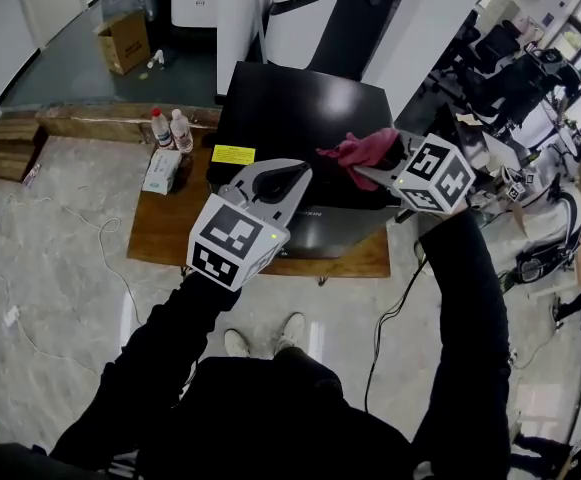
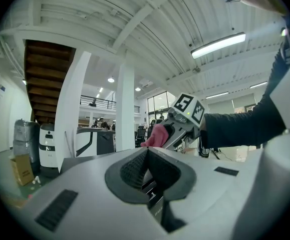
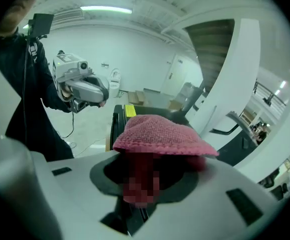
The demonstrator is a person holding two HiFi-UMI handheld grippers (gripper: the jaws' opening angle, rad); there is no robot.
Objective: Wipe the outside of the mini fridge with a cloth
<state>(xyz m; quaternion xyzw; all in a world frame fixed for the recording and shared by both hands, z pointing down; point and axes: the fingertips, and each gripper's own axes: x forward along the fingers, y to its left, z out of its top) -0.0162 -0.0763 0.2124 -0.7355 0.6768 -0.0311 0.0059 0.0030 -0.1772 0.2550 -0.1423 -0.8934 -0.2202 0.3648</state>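
Right tongs [image 1: 360,173] [image 3: 137,156]: clamped on a pink-red knitted cloth [image 1: 360,150] [image 3: 159,134]. It bunches out past the tips and drapes over them. The black box-shaped mini fridge [image 1: 300,118] is directly under and ahead of these tongs, with the cloth over the front part of its top. I can't tell if the cloth touches the top.

Left tongs [image 1: 300,173] [image 2: 147,151]: jaws together, nothing in them. They're up in the air over the fridge's front edge, just left of the right tongs and apart from them. In the left gripper view, the right tongs and cloth [image 2: 157,135] are straight ahead.

A yellow rectangular label [image 1: 233,155] sits on the fridge top, left of my left tongs. The fridge stands on a low wooden desk [image 1: 170,228]. Farther left on the desk are two clear plastic bottles [image 1: 170,128] and a white tissue pack [image 1: 162,171], well clear of both tongs.
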